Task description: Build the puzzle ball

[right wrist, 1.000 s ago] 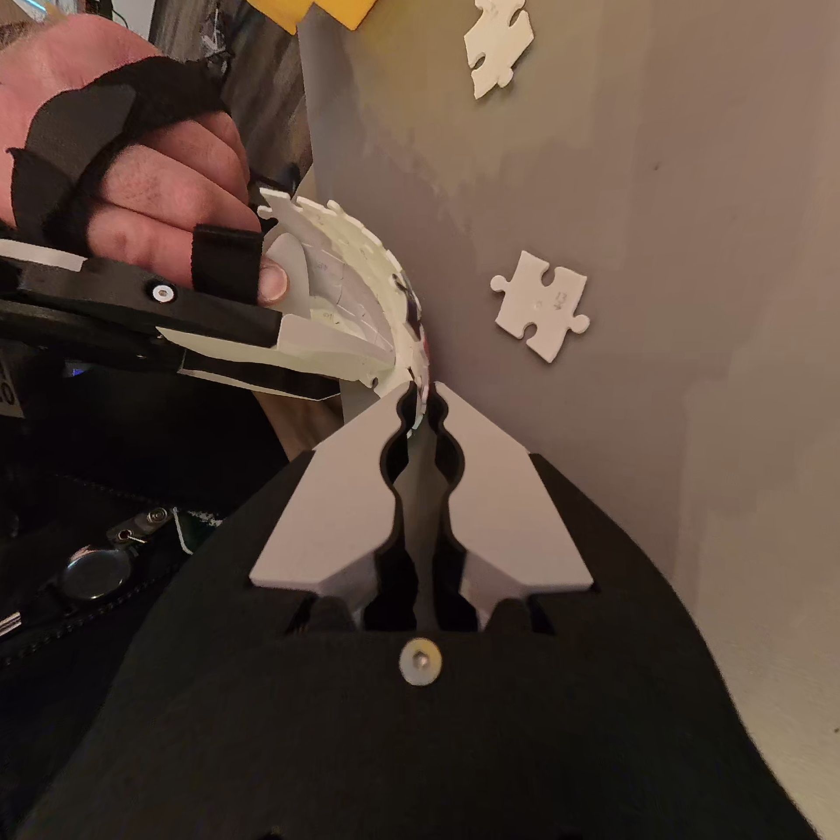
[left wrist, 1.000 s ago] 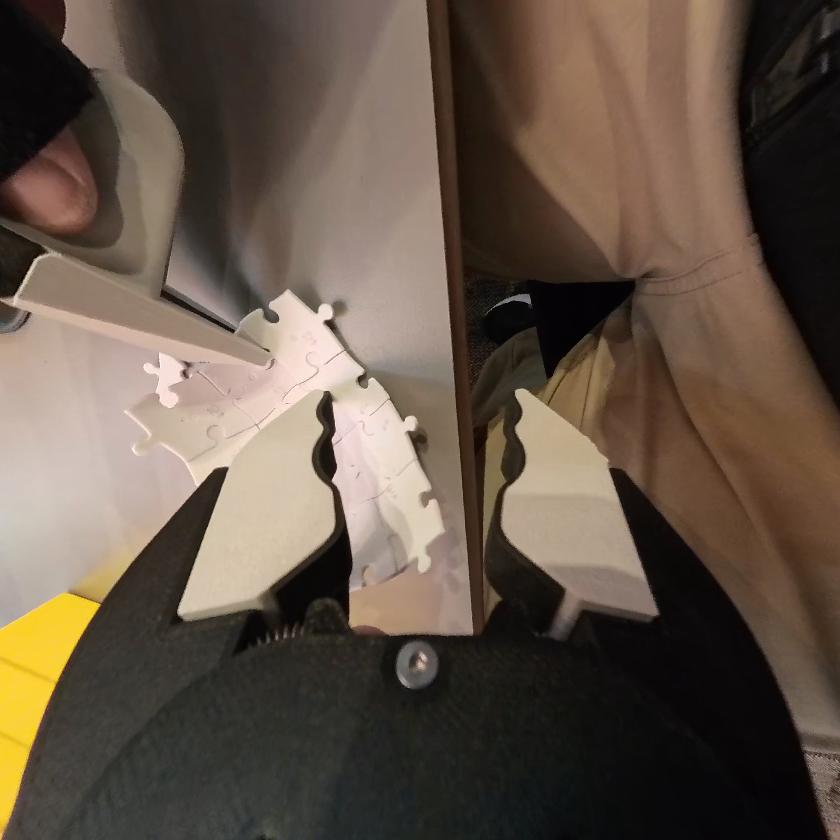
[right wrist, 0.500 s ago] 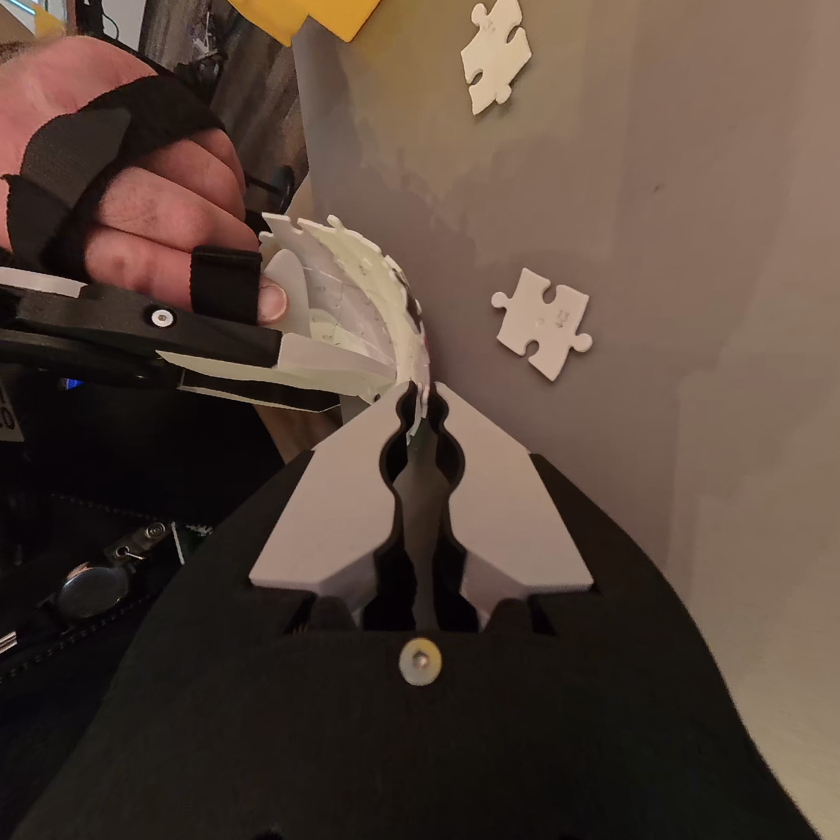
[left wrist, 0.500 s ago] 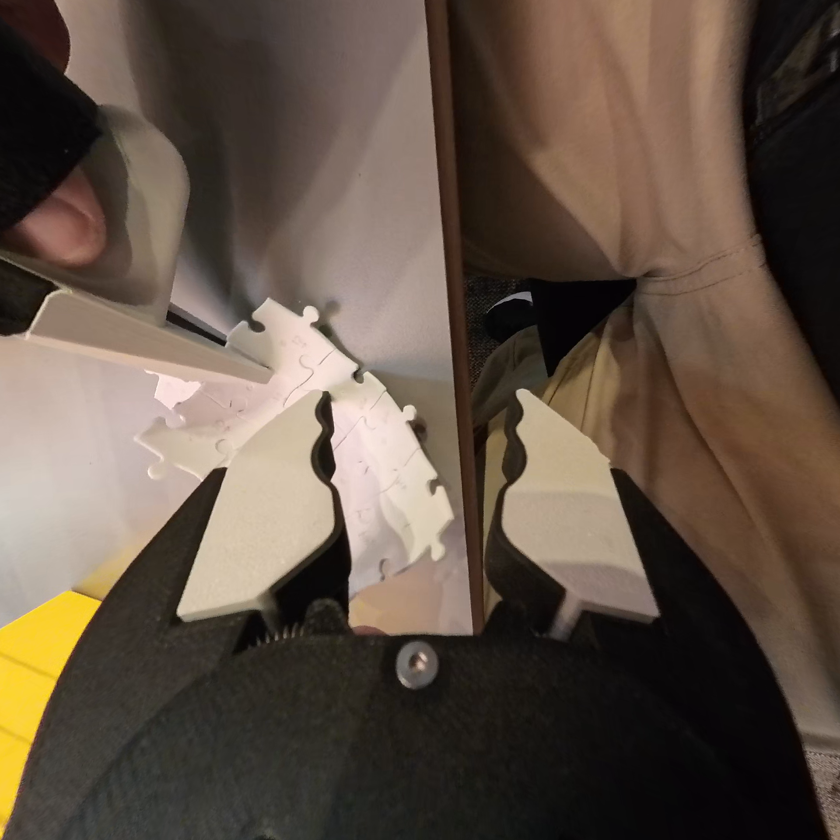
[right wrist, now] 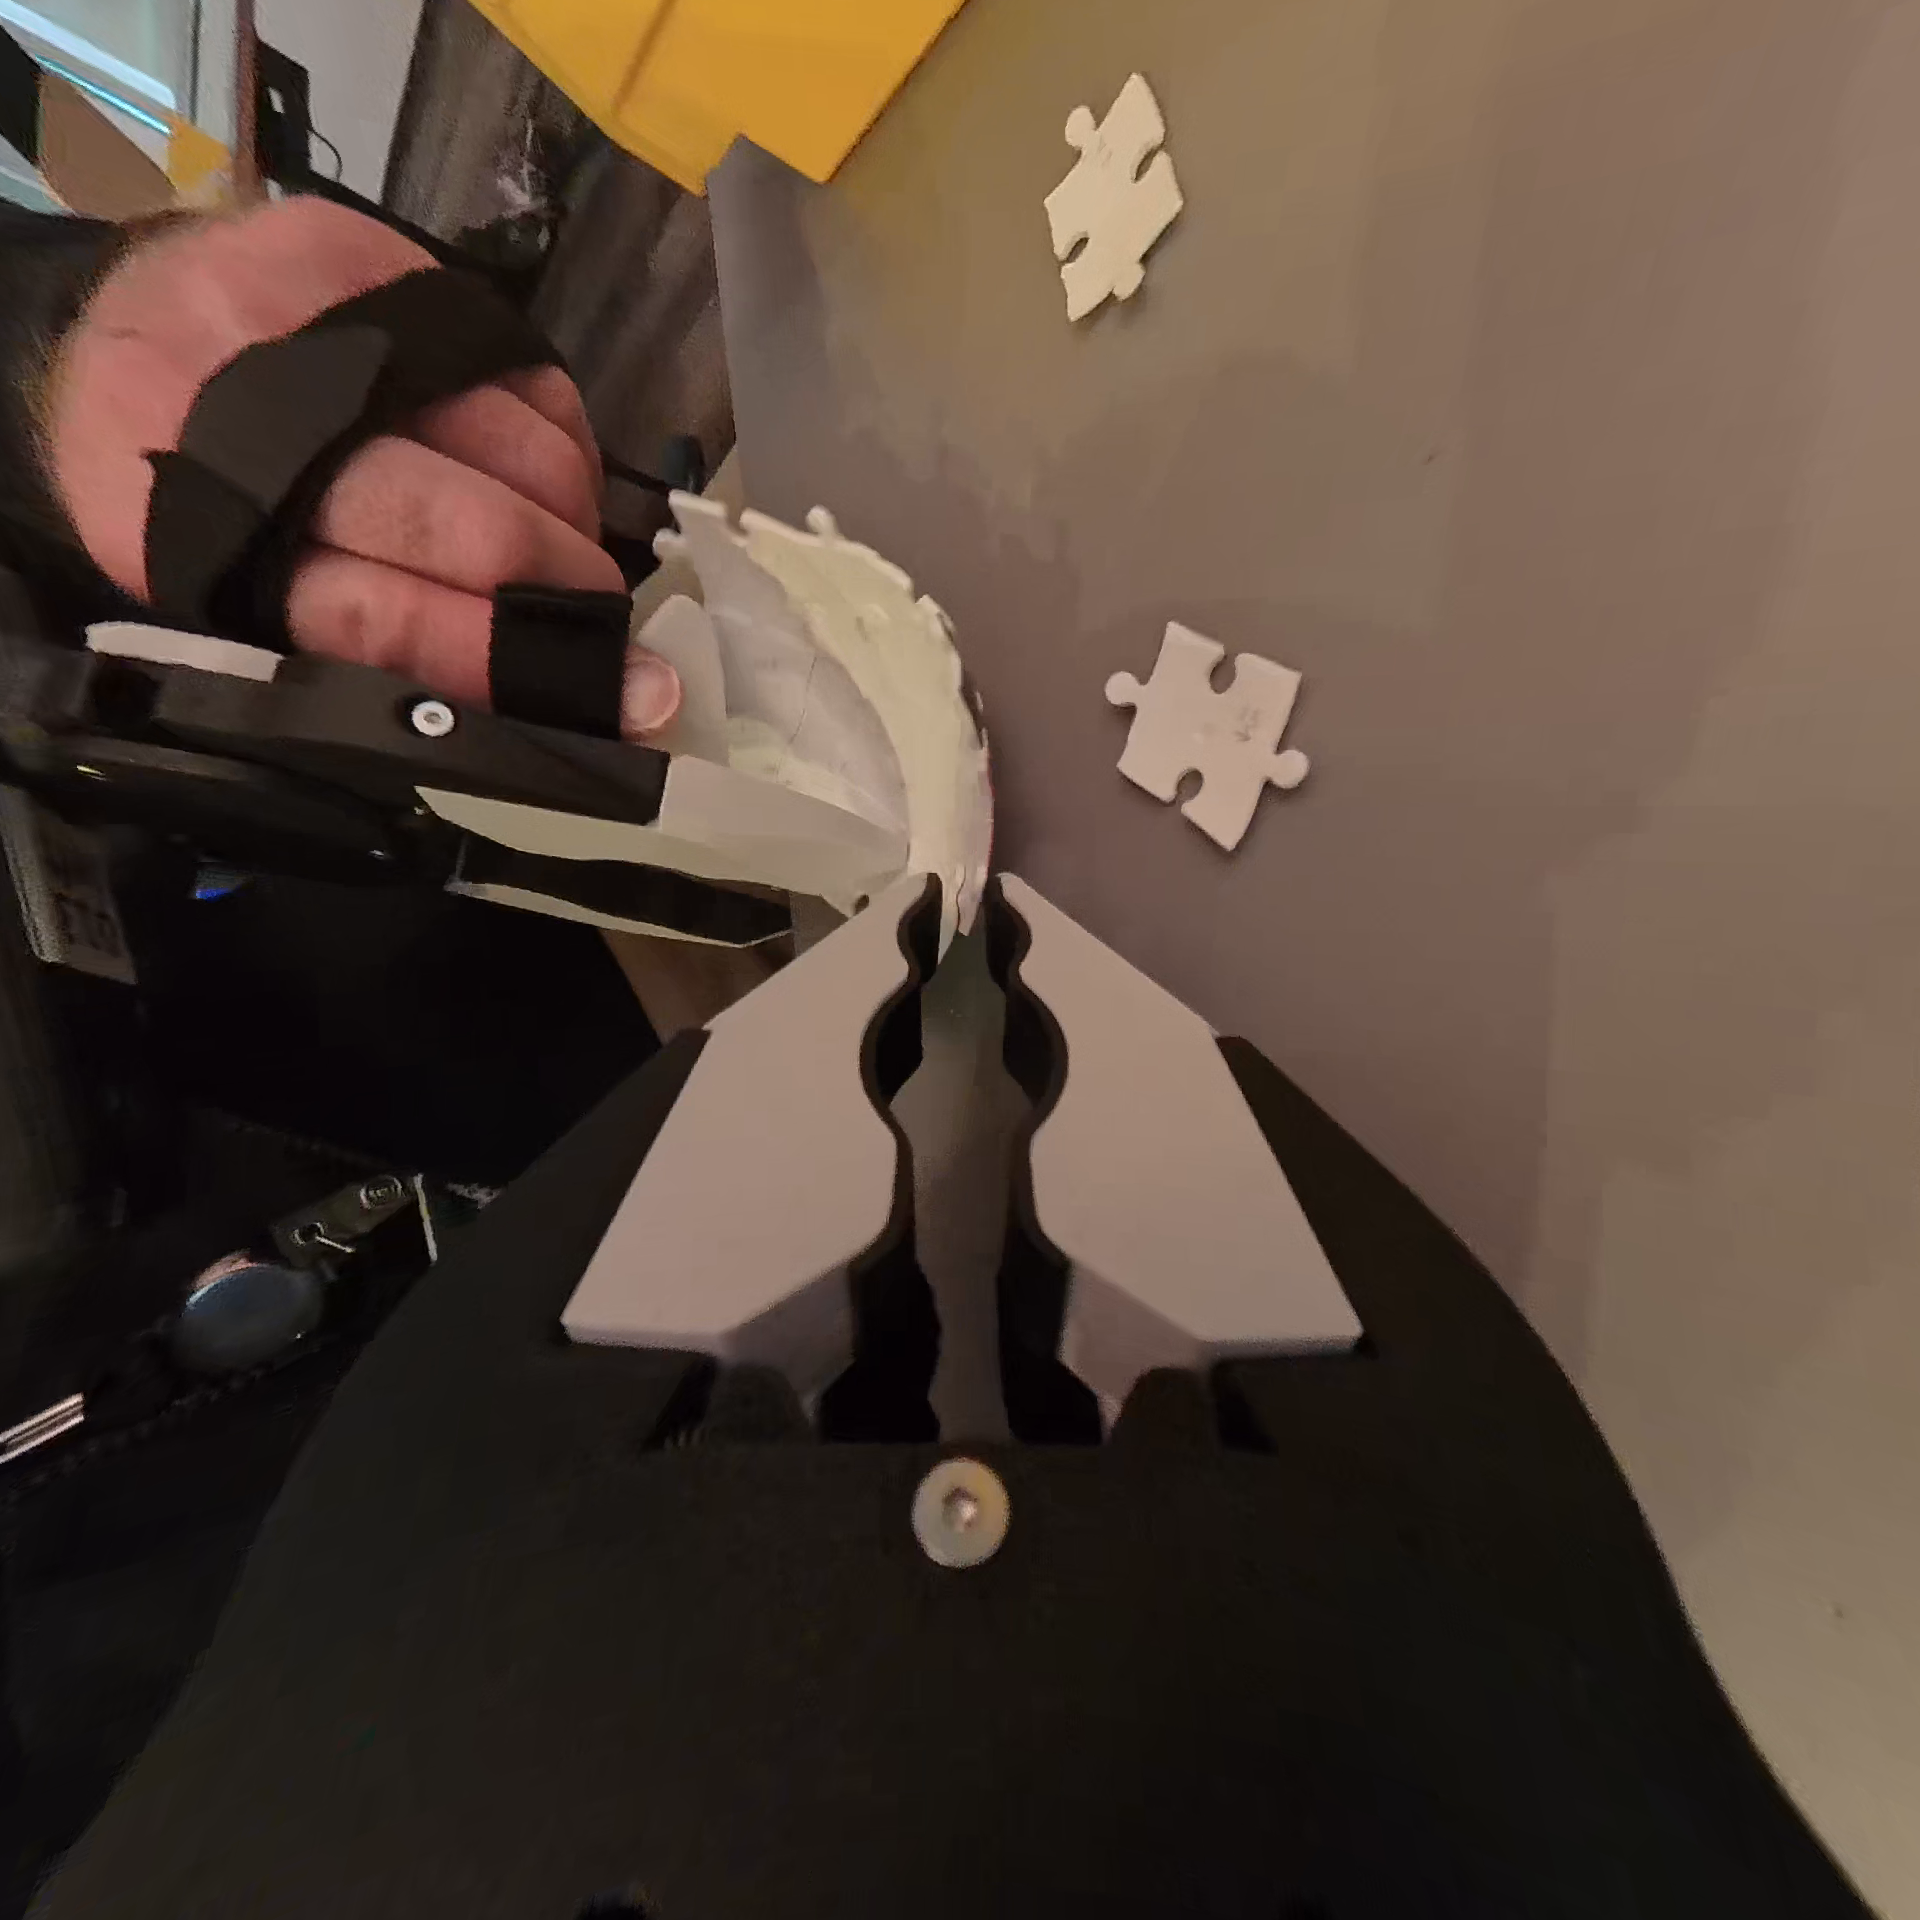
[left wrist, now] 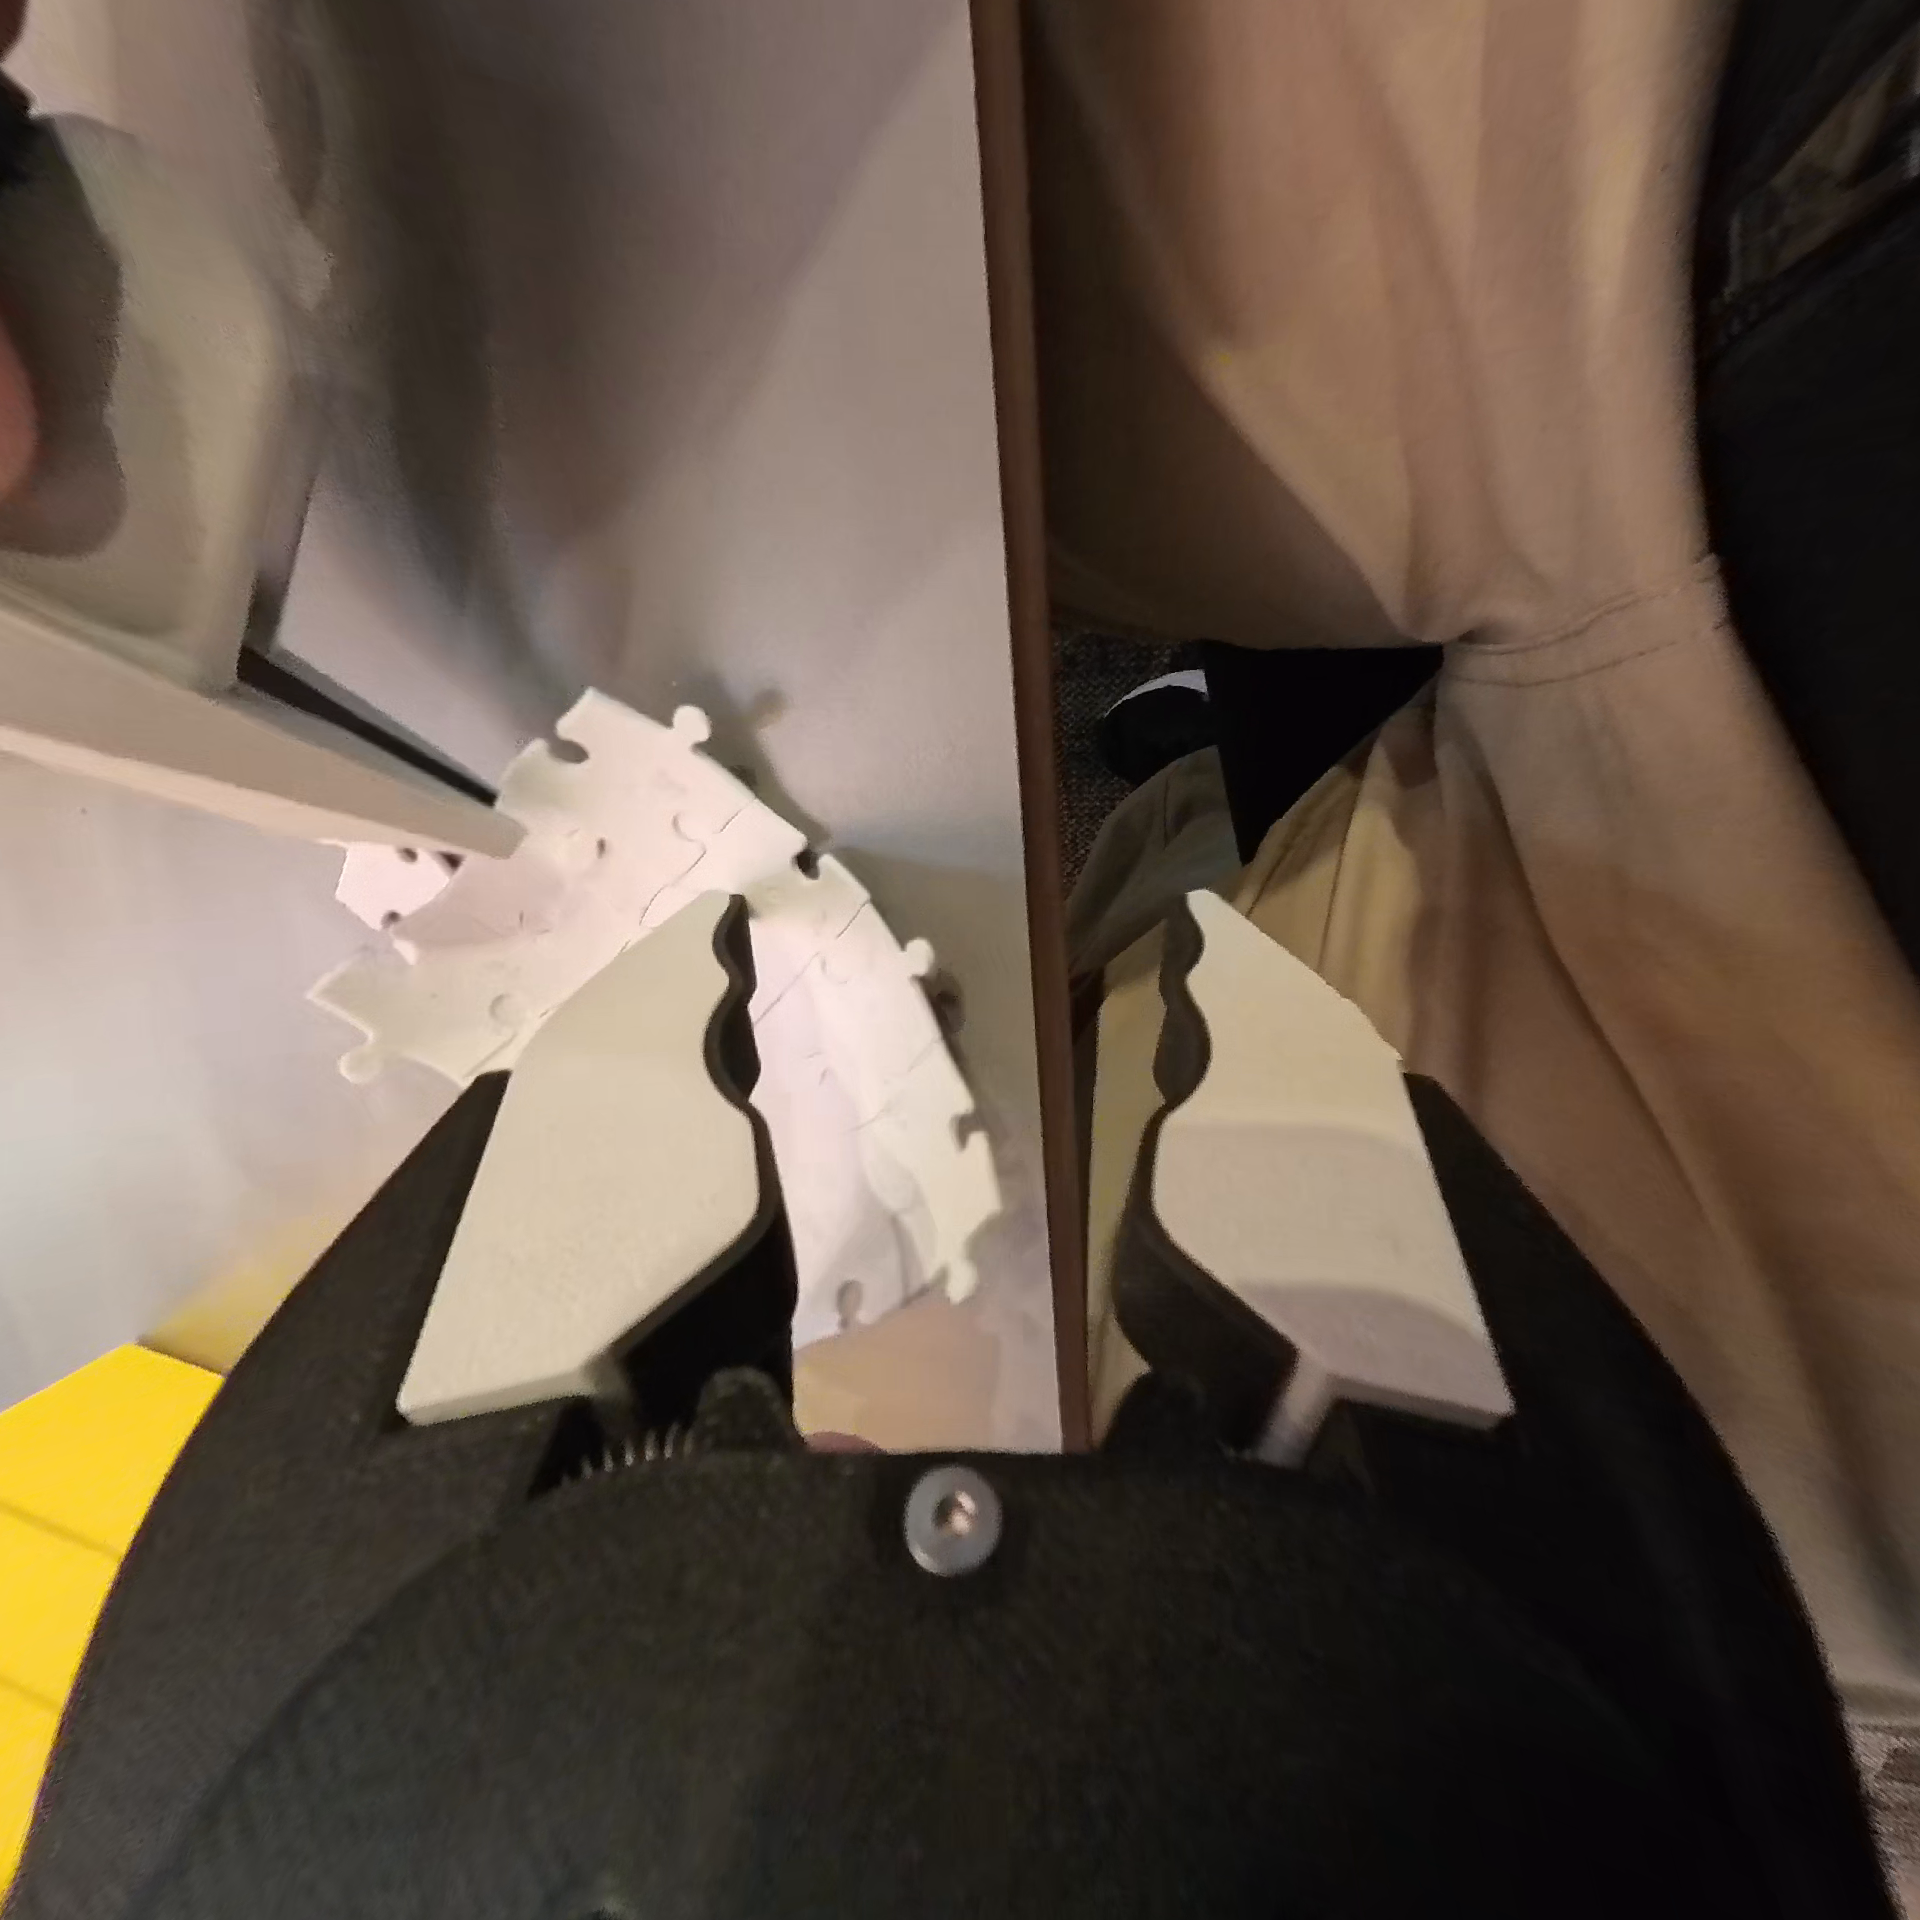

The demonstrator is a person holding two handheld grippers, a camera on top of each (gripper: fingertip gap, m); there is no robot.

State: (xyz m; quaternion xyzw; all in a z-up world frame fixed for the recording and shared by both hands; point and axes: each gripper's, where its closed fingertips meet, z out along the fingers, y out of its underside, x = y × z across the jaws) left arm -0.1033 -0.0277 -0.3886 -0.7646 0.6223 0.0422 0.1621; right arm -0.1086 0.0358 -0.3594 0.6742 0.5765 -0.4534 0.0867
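The partly built puzzle ball (left wrist: pixel 831 997) is a curved white shell of joined pieces, standing on edge on the grey table near its edge. My right gripper (right wrist: pixel 963 896) is shut on the shell's lower rim (right wrist: pixel 935 790). In the left wrist view its finger (left wrist: pixel 312 800) comes in from the left and meets the shell. My left gripper (left wrist: pixel 956 925) is open, with one finger (left wrist: pixel 623 1143) over the shell and the other (left wrist: pixel 1278 1122) past the table edge. It also shows in the right wrist view (right wrist: pixel 727 831), held by a hand against the shell's hollow side.
Two loose white puzzle pieces (right wrist: pixel 1117 197) (right wrist: pixel 1210 738) lie on the grey table (right wrist: pixel 1558 520) beyond the shell. A yellow box (right wrist: pixel 727 73) sits at the table's far end and shows in the left wrist view (left wrist: pixel 83 1475). The table's brown edge (left wrist: pixel 1023 727) runs beside a person's beige trousers (left wrist: pixel 1403 520).
The shell has turned a little in the right gripper's hold and its left side has lifted. The left gripper stays open in the same place.
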